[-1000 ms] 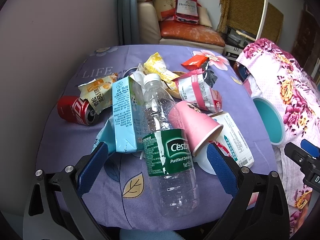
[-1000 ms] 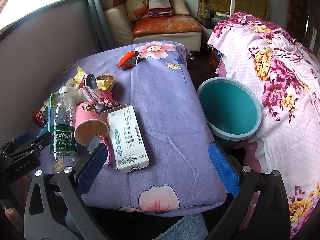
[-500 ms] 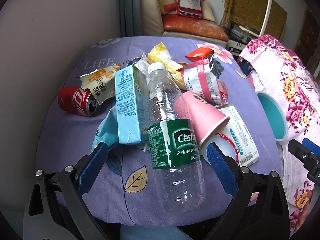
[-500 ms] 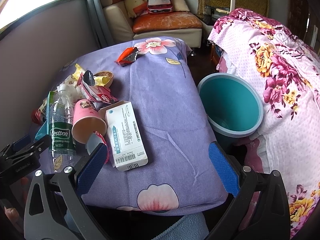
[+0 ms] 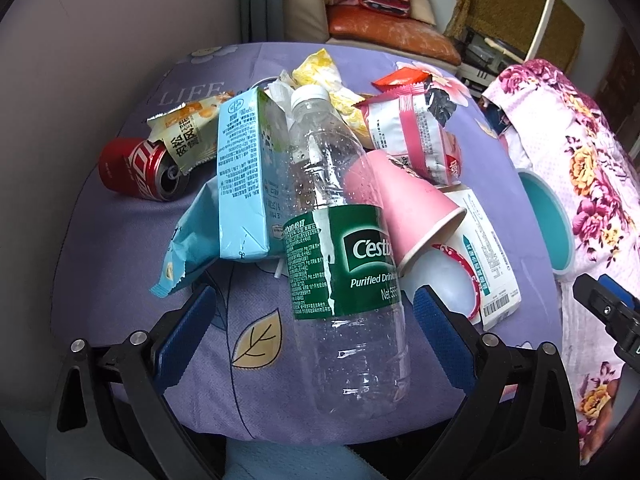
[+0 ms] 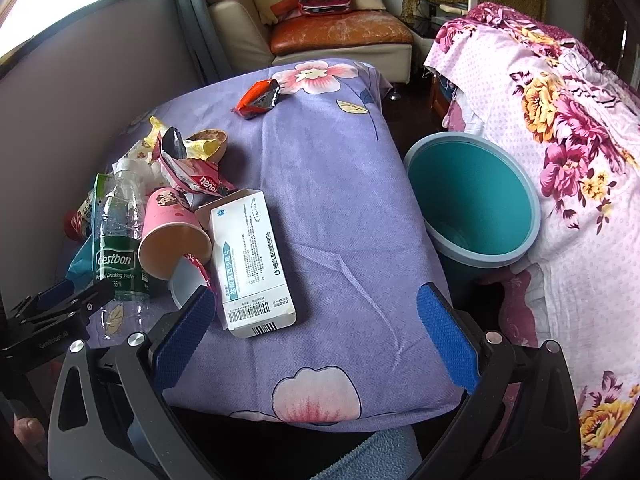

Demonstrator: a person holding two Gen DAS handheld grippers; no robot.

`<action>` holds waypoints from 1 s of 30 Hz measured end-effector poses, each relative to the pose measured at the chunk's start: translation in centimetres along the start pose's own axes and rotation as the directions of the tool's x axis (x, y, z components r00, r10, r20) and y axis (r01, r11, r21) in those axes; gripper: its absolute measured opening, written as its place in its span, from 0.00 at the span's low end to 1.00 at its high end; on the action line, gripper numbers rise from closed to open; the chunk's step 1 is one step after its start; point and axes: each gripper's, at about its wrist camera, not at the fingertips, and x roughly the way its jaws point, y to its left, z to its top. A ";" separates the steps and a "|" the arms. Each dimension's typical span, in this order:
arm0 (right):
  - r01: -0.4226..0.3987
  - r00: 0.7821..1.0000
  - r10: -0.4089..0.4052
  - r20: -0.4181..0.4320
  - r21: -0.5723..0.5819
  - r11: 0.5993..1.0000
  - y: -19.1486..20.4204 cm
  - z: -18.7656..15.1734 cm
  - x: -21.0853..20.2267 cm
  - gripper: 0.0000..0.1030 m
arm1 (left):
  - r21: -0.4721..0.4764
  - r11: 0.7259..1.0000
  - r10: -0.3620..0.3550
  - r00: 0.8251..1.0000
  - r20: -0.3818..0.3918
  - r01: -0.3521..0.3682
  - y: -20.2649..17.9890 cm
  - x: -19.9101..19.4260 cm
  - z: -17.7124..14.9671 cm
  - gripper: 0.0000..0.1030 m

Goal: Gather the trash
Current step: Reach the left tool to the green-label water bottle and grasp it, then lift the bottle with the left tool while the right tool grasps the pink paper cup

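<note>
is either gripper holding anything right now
No. The left gripper is open around the bottle without touching it; the right gripper is open and empty.

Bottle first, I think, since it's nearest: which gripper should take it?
Left. The left gripper is open with the bottle lying between its fingers; the right gripper faces bare cloth instead.

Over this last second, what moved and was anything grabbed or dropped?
The left hand-held gripper eased forward toward the clear water bottle, which now sits lower and larger between its open fingers. Nothing was taken hold of or let go. The right hand-held gripper shifted only slightly, still open over the purple cloth. The trash pile and teal bin stayed put.
</note>
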 end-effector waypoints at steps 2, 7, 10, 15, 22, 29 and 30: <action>-0.002 1.000 0.002 -0.001 0.003 1.000 -0.2 0.0 0.1 0.94 | -0.007 1.000 0.001 1.000 -0.009 -0.001 0.0 0.4 0.1 0.96; -0.008 1.000 0.008 -0.008 0.012 1.000 -0.6 0.2 0.6 0.94 | -0.007 1.000 0.004 0.999 -0.038 -0.004 -0.3 1.4 0.1 0.96; -0.015 1.000 0.015 -0.015 0.019 1.000 -0.8 0.3 1.0 0.94 | -0.013 1.000 0.001 0.999 -0.047 -0.001 -0.4 2.0 0.1 0.96; -0.017 1.000 0.017 -0.025 0.014 1.000 -1.0 0.4 1.6 0.94 | -0.015 1.000 -0.005 0.998 -0.064 0.004 -0.5 2.9 0.3 0.96; -0.019 0.998 0.019 -0.063 0.007 1.000 -1.0 0.8 2.6 0.94 | 0.017 0.999 -0.031 0.997 -0.071 0.033 -1.1 3.9 1.1 0.96; -0.024 0.993 0.022 -0.115 -0.019 1.000 0.0 1.2 3.8 0.94 | 0.004 0.995 -0.094 0.991 -0.099 0.095 -0.5 5.4 1.3 0.78; -0.023 0.992 0.019 -0.122 -0.025 0.999 0.2 1.3 4.0 0.94 | 0.005 0.994 -0.109 0.989 -0.097 0.110 -0.3 5.4 1.2 0.73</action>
